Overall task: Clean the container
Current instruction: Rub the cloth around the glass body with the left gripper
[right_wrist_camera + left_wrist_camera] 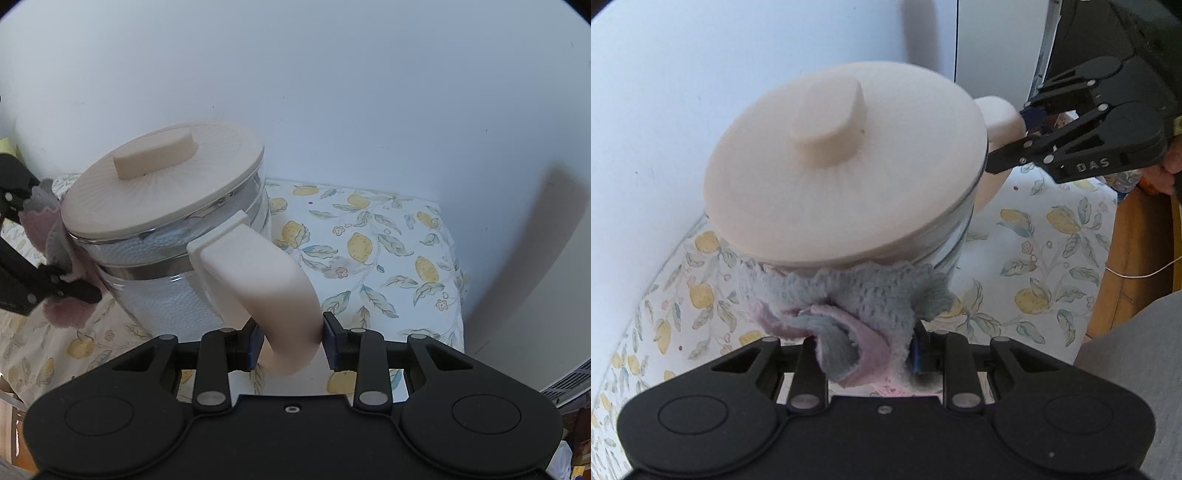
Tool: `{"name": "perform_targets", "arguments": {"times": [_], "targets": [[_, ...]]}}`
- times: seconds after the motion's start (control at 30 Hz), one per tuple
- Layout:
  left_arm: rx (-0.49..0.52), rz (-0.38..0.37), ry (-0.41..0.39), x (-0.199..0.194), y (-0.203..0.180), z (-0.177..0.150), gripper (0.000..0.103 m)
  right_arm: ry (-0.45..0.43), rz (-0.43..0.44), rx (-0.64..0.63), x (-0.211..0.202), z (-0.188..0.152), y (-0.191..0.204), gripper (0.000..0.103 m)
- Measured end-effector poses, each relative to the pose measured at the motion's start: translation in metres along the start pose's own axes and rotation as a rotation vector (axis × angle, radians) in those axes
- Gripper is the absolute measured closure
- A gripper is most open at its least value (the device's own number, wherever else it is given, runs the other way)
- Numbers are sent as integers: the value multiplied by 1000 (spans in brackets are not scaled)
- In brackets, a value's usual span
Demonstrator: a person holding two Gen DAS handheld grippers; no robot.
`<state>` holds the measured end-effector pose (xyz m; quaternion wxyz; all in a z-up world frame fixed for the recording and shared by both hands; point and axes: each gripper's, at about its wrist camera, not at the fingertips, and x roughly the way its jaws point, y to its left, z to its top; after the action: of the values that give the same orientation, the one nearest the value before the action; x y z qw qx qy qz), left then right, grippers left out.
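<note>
Nearest to your left camera, at the bottom centre of the frame, your left gripper (871,354) is closed on a grey and pink cloth (849,306). The cloth bunches up between the fingers and presses against the glass wall of the container (945,243), just under its cream lid (846,173). The container fills the middle of this frame and is tilted.

In the right view, your right gripper (290,345) sits at the bottom centre. Its two blue pads (255,345) are clamped on the cream handle (266,269) of the container, one on each side, near the handle's lower end. The handle curves up and to the left to the metal band on the glass body. The container is at the centre left of that frame, above the lemon-print tablecloth (388,251), close to the white wall (332,92).
</note>
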<state>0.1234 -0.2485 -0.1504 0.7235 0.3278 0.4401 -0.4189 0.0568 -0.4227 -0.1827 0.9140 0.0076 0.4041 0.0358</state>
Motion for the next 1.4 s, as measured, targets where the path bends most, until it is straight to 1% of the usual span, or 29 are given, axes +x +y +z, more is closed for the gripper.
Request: {"name": "perform_targets", "arguments": {"times": [0.17,0.3,0.47,0.57,0.67,0.77,0.87,0.93,1.07,1.13,1.2,1.4], "targets": [[-36,-1,14,12,-1,-2,80,3,4,-4,-1,-1,-1,65],[-80,-7,8,22,2,-8,80,6,-2,11,-5,-5,9,65],[-152,-48,8,40,6,-19,80,20,16,-2,-9,-6,14,65],[-187,-59,10,50,9,-24,80,32,25,-6,-12,-7,18,65],[-216,-66,-18,55,11,-31,80,51,29,-38,-15,-8,24,65],[-251,-87,-39,58,15,-35,79,64,34,-40,-18,-8,27,65],[-268,-99,-37,58,18,-35,79,65,29,-34,-19,-8,29,65],[-278,-108,-21,55,21,-32,79,64,26,-33,-19,-8,30,65],[-262,-92,1,44,22,-27,79,56,43,-26,-21,-6,30,65],[-226,-72,-12,31,19,-24,79,44,48,-46,-19,-5,33,65],[-217,-58,-30,18,20,-22,79,33,52,-61,-17,-4,36,65],[-205,-28,-66,-15,21,-16,79,15,116,-26,-20,-5,43,65]]}}
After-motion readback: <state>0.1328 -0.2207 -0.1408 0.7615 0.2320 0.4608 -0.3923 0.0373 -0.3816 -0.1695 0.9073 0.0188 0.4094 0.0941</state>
